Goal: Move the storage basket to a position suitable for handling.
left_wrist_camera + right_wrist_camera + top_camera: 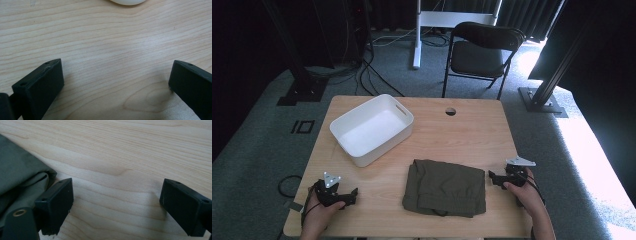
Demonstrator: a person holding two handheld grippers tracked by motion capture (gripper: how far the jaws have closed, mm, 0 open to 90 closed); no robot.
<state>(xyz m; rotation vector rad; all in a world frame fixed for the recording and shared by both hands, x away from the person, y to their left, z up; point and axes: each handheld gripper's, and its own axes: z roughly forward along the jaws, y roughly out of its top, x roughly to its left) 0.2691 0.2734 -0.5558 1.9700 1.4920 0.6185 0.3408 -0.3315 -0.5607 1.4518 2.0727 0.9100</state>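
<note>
A folded olive-green garment lies on the wooden table near its front edge, between the two hands. My left gripper rests low at the front left of the table, jaws wide apart over bare wood, nothing between them. At the right of the garment my right gripper also stands open, pointing toward the cloth; its gripper view has the garment's edge just beside one jaw, not between the pads. A white plastic bin sits empty at the back left.
A round cable hole pierces the table near its far edge. Behind the table stand a black folding chair and a white desk leg. Cables run across the grey carpet at the left.
</note>
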